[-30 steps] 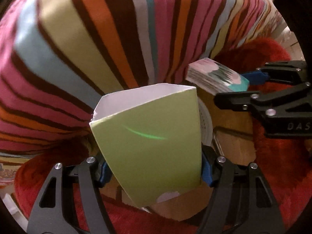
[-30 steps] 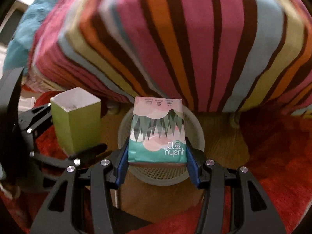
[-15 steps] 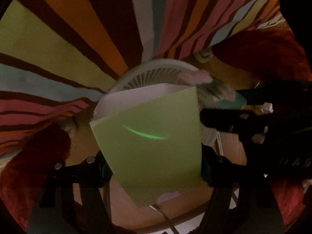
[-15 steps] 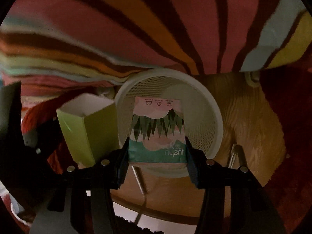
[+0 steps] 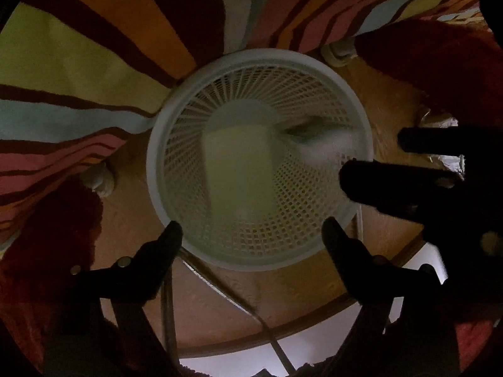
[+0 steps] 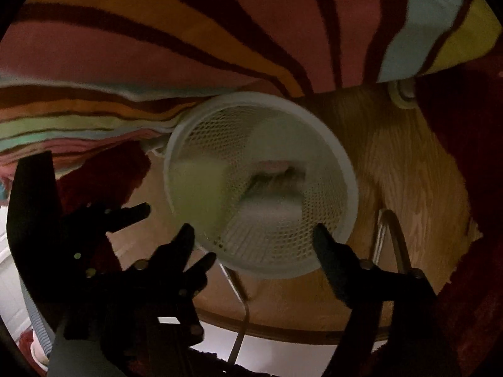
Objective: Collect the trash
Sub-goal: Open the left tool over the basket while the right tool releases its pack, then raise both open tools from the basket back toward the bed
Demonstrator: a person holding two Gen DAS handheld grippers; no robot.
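Inside the white mesh basket on the wooden floor, the green carton and tissue pack are blurred, free of both grippers. Left gripper and right gripper have just opened, nothing between them. Both things look light and crushable; I would hold their flat sides.

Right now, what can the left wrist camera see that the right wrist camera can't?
Only the left wrist view shows crinkled silver foil at the right edge, behind the right gripper.

Only the right wrist view shows a grey ribbed strap at lower left, and the left gripper from the side.

Both show the round white mesh plastic wastebasket on the round wooden board, with the pale green paper carton and the pink-and-teal tissue packet blurred inside it. Both grippers' jaws have just been opening, with nothing between them. Both also show striped fabric and red shaggy rug.
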